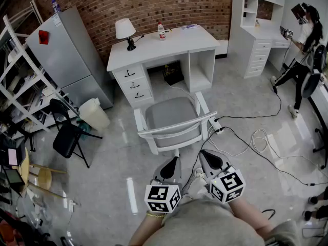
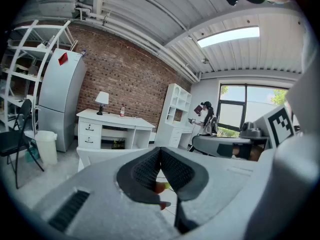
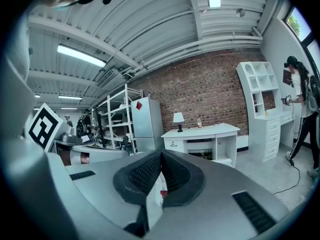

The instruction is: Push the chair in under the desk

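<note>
The chair [image 1: 171,116], white-framed with a grey seat, stands at the centre of the head view on the grey floor [image 1: 110,170]. It is pulled out from the white desk [image 1: 179,42], with its back rail at the lower side. The desk's kneehole lies just above the seat in the frame.

Low in the frame below the chair, the left hand-held gripper [image 1: 172,163] [image 2: 160,153] and the right hand-held gripper [image 1: 208,158] [image 3: 161,156] sit side by side. Each has its jaws pressed together with nothing between them, the tips near the chair's back but not clearly touching it.

On the desk stand a lamp [image 1: 125,31] and a bottle [image 1: 161,31]. A grey fridge [image 1: 72,60] stands at upper left, with a pale bin [image 1: 94,114] and a black folding chair [image 1: 66,136] below it. Cables [image 1: 256,140] trail across the floor at right, and a person [image 1: 306,42] stands at the upper right.
</note>
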`<state>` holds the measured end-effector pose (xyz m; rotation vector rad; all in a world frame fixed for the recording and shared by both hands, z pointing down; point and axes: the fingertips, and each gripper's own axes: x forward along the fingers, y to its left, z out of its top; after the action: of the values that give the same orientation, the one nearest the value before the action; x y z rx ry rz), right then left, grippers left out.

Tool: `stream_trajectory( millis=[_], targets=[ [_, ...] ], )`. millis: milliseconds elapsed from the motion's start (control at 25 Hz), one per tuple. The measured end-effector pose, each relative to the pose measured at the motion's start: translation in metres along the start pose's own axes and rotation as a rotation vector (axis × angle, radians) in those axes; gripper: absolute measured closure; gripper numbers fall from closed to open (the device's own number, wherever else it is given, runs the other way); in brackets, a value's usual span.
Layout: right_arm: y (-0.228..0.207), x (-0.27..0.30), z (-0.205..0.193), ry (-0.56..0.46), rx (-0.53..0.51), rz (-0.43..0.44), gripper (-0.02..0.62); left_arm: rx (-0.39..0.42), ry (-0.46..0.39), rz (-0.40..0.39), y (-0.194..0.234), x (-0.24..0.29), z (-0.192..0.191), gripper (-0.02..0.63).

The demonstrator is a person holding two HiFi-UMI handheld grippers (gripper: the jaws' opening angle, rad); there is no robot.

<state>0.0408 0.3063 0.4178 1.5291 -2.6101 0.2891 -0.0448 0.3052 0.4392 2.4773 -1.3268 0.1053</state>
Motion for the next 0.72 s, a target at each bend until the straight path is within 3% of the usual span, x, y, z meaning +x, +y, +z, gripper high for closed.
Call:
stream_trajectory(
  millis=[560,720],
  targets=[
    [0.001,0.014,0.000,0.018,-0.015,0.033,0.588,-0.006,-0.006,0.053,0.017,0.002,0.003,0.595],
    [-0.002,0.015,0.002,-0.007,0.024,0.048,0.588,-0.002,0.009,0.058,0.020,0.005,0.000,0.595]
  ],
)
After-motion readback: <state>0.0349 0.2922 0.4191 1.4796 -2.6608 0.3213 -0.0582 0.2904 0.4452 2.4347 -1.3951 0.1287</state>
